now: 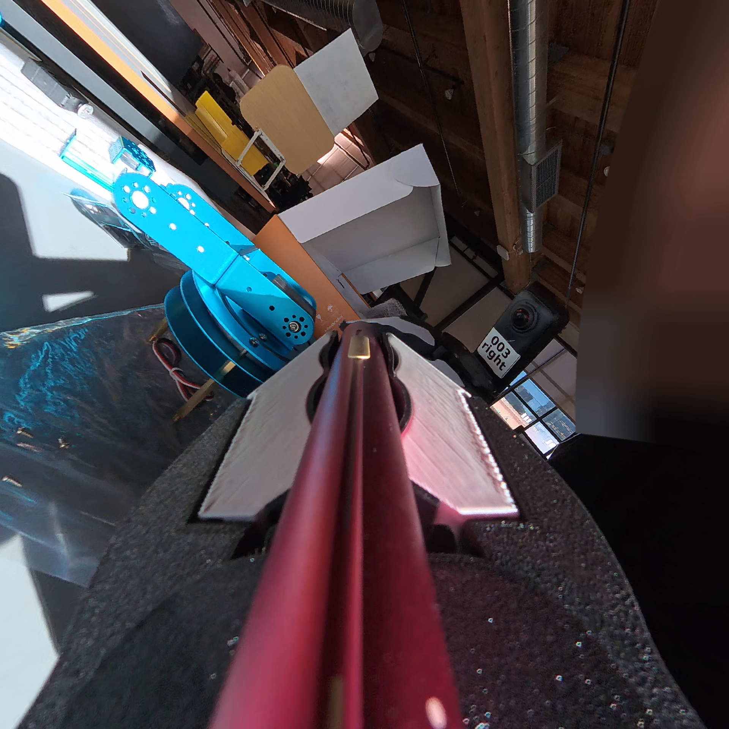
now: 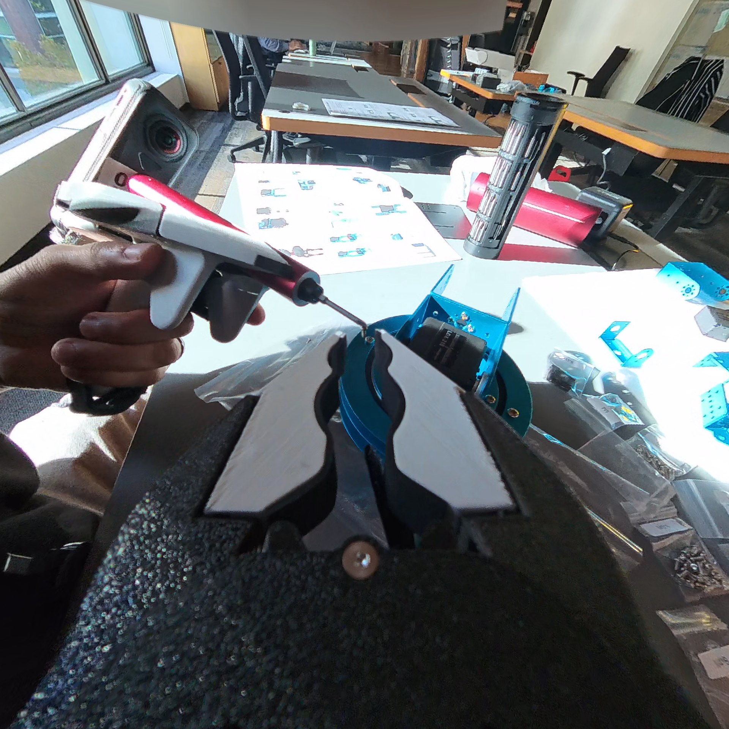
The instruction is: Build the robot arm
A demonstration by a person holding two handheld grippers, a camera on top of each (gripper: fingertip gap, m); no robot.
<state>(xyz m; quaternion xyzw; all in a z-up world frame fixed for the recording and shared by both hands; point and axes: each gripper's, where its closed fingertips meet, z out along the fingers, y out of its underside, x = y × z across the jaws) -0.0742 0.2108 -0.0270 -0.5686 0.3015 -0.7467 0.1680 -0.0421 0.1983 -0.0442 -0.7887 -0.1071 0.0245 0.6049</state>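
My left gripper [image 1: 359, 335] is shut on a red electric screwdriver [image 1: 347, 513] that runs forward between its white fingers. In the right wrist view a hand [image 2: 98, 307] holds that gripper [image 2: 282, 262], and the screwdriver's bit [image 2: 343, 311] touches a small screw [image 2: 369, 338] on the rim of a blue round base [image 2: 509, 394]. My right gripper [image 2: 361, 339] is closed on the near edge of that base. A black servo [image 2: 453, 347] sits in a blue U bracket [image 2: 477, 311] on top. The base [image 1: 205, 327] also shows in the left wrist view.
A printed instruction sheet [image 2: 339, 217] lies behind the base. A dark cylindrical bit holder [image 2: 509, 177] stands by a red case [image 2: 540, 209]. Loose blue brackets [image 2: 623, 347] and bags of screws [image 2: 690, 564] lie at right. An open white box [image 1: 374, 228] stands beyond the base. The gap from one gripper's tips to the other's is roughly 4 cm. The right tips stand about 5 cm off the black servo [image 2: 453, 347].
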